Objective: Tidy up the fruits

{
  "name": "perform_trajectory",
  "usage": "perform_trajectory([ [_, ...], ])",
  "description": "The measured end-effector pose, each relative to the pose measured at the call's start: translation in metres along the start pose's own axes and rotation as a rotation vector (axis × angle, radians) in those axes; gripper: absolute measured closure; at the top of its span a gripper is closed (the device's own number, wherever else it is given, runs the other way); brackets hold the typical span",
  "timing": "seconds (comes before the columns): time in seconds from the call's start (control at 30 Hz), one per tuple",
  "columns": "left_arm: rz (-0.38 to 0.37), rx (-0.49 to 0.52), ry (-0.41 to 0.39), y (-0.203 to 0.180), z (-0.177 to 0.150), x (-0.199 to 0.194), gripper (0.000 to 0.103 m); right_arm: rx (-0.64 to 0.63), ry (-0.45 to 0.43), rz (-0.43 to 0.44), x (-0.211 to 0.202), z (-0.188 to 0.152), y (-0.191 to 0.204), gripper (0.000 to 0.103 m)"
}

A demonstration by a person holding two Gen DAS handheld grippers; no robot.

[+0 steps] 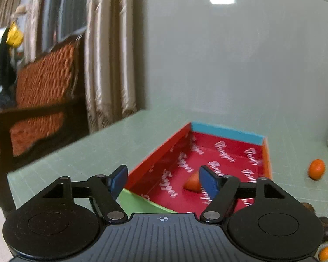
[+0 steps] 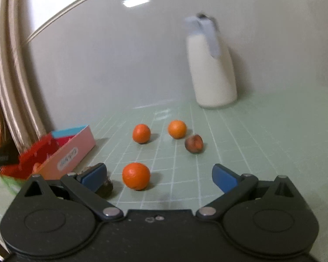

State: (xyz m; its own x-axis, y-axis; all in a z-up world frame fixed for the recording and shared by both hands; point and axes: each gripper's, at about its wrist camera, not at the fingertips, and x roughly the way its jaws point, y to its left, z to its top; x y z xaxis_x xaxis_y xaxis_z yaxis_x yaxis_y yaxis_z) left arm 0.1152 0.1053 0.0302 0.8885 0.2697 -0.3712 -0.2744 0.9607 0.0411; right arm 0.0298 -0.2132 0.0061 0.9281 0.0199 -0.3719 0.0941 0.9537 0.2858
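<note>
Ahead of my right gripper (image 2: 158,178) 1 orange (image 2: 136,175) blocks the way; bare mat (image 2: 262,135) lies open to its right, before the white jug (image 2: 213,72).

on the table (image 2: 262,131) a box (image 2: 76,148) sits at the left with one fruit (image 1: 193,184) in it. to its right lie three round fruits (image 2: 136,175), a darker one (image 2: 194,144) beside them, a jug (image 2: 212,69) behind by the wall.

Orange fruit (image 1: 193,184) in red box (image 1: 210,152)
</note>
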Motion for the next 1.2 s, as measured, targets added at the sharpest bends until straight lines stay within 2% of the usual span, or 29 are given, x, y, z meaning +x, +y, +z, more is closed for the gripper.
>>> perform_trajectory([
  [0.07,0.007,0.024,-0.025,-0.002,-0.001,-0.008,0.005,0.106,0.019,0.047,0.002,0.001,-0.016,0.0],
  [0.13,0.025,0.027,-0.054,-0.001,0.0,-0.016,0.0,0.126,0.009,0.02,0.0,0.001,-0.02,0.0],
  [0.27,0.016,0.028,-0.054,0.005,-0.001,-0.024,0.0,0.036,-0.02,-0.022,-0.004,-0.001,-0.01,0.0],
  [0.37,0.002,0.0,-0.038,0.011,-0.002,-0.029,0.0,0.056,0.046,-0.029,0.004,-0.002,-0.012,0.0],
  [0.47,-0.003,-0.015,-0.039,0.015,-0.003,-0.031,0.0,0.141,0.1,0.036,0.01,-0.005,-0.021,0.0],
  [0.6,-0.016,-0.029,-0.018,0.016,-0.005,-0.027,0.0,0.111,0.164,0.066,0.019,-0.005,-0.015,0.0],
  [0.8,-0.038,-0.041,-0.011,0.012,-0.006,-0.027,0.0,0.001,0.094,0.003,0.023,0.012,-0.008,0.001],
  [0.93,-0.042,-0.032,-0.011,0.008,-0.008,-0.027,0.0,0.005,0.088,-0.051,0.035,0.021,-0.018,0.01],
  [0.97,-0.043,-0.03,-0.01,0.006,-0.007,-0.026,0.0,0.012,0.088,-0.066,0.039,0.023,-0.021,0.016],
  [1.0,-0.046,-0.028,-0.008,0.005,-0.007,-0.026,0.0,0.017,0.089,-0.077,0.043,0.025,-0.024,0.028],
  [1.03,-0.047,-0.026,-0.007,0.004,-0.008,-0.025,0.0,0.02,0.096,-0.089,0.048,0.027,-0.025,0.034],
  [1.17,-0.038,-0.017,-0.011,-0.001,-0.008,-0.024,0.0,0.033,0.111,-0.113,0.065,0.031,-0.031,0.035],
  [1.2,-0.032,-0.015,-0.014,-0.001,-0.009,-0.024,0.0,0.031,0.117,-0.117,0.069,0.031,-0.031,0.039],
])
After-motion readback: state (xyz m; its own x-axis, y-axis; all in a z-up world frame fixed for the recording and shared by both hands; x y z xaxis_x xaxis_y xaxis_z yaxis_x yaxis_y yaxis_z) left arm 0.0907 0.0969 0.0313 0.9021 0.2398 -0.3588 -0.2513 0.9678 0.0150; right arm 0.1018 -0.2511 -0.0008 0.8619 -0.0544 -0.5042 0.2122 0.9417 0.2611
